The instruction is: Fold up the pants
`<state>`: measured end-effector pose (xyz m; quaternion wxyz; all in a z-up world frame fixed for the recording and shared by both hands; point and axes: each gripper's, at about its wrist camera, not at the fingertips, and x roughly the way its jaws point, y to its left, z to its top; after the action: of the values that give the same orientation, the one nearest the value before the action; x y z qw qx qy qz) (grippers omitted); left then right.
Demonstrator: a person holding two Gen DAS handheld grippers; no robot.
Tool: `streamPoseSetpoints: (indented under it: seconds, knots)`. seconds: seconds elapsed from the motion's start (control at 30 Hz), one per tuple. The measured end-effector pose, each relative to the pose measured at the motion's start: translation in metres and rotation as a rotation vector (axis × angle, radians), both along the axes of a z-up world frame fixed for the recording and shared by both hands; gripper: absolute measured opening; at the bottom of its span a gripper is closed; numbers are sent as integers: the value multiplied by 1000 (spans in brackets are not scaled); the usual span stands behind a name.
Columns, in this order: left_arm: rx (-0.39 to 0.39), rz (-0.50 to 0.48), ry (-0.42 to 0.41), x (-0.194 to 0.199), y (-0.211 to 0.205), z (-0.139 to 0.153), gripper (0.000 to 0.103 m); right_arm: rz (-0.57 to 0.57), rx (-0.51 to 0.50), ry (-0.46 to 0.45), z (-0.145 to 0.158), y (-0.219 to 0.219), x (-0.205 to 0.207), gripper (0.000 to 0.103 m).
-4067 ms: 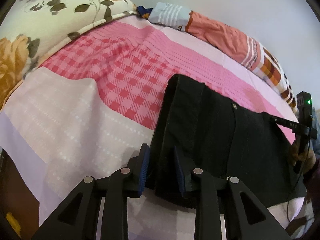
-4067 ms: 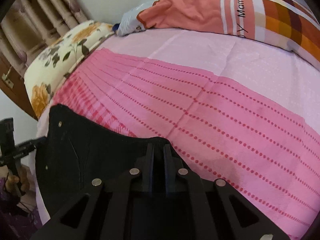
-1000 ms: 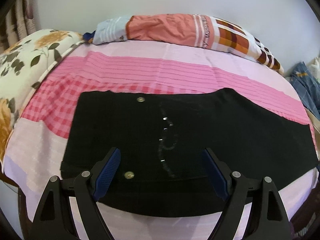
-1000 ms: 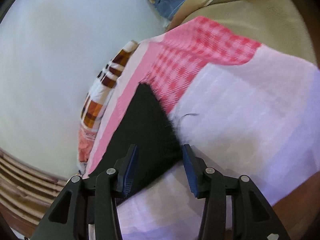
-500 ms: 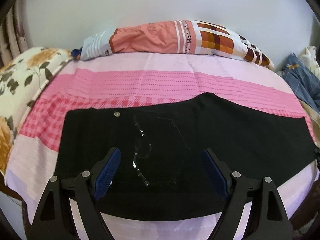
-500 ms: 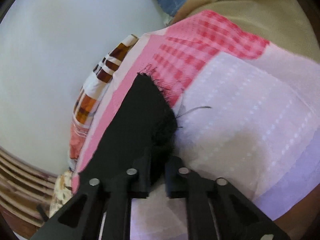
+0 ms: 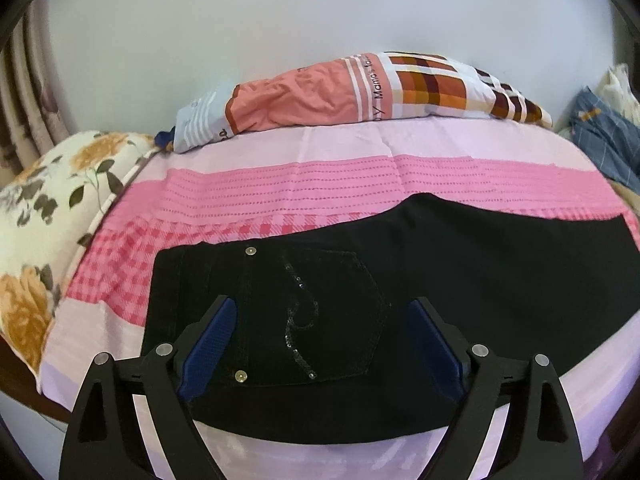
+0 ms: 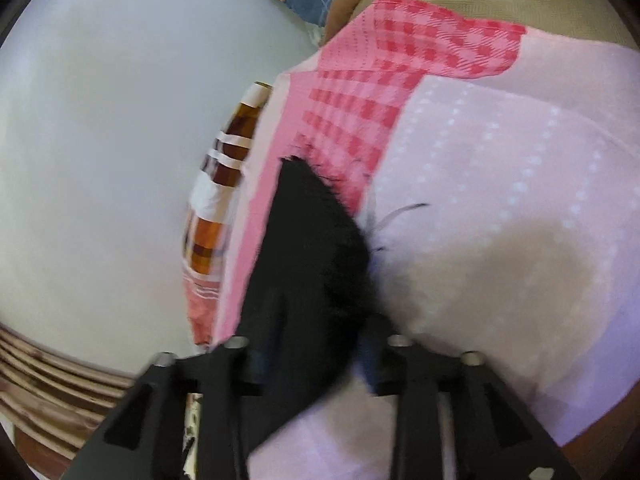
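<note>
Black pants [image 7: 460, 280] lie flat across the pink bed, folded lengthwise, with a sequined back pocket [image 7: 316, 320] facing up. My left gripper [image 7: 320, 340] hovers wide open over the pocket near the waistband, holding nothing. In the right wrist view, my right gripper [image 8: 316, 364] is at the frayed leg hem [image 8: 316, 248]. Its jaws stand partly apart around the black cloth. The frame is blurred, so I cannot tell whether they pinch it.
A pink checked bedsheet [image 7: 280, 200] covers the bed. A striped orange pillow [image 7: 360, 88] lies along the wall. A floral pillow [image 7: 52, 208] is at the left. Blue clothes [image 7: 604, 140] are piled at the right. The bed's near edge runs just below the pants.
My left gripper has drifted toward the waistband, still open. My right gripper was shut on the hem half a second ago; its jaws now stand wider and the view is blurred with motion.
</note>
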<state>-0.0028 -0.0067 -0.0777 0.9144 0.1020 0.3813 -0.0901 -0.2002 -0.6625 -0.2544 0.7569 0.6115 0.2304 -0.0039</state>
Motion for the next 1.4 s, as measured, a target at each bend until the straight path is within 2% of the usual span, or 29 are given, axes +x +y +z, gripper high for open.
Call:
streamPoseSetpoints:
  seconds: [0.07,0.17,0.2,0.23,0.3,0.47,0.6,0.77,1.07,1.4]
  knots:
    - [23,-6,-6,-1,-3,0,89,6,-28,9,7,2,6,46]
    - [45,-7,-12,-2,-6,0,89,20,-96,42,16,7,13,48]
    - [53,-7,-18,-3,-7,0,89,27,-132,62,20,10,16,43]
    - [57,-8,-21,-3,-8,0,90,32,-164,87,22,12,18,29]
    - [65,-10,-23,-4,-9,-1,90,55,-243,162,22,16,23,11]
    - [95,-14,-15,-2,-13,-5,91,55,-265,160,23,16,22,10]
    - [118,-16,-13,-1,-15,-7,91,44,-245,151,25,17,21,10]
    - [132,-9,-5,0,-14,-10,92,55,-234,111,43,26,30,9]
    - [119,8,4,2,-4,-10,92,185,-282,43,87,78,74,9]
    - [108,26,35,3,6,-16,93,325,-245,23,91,141,109,9]
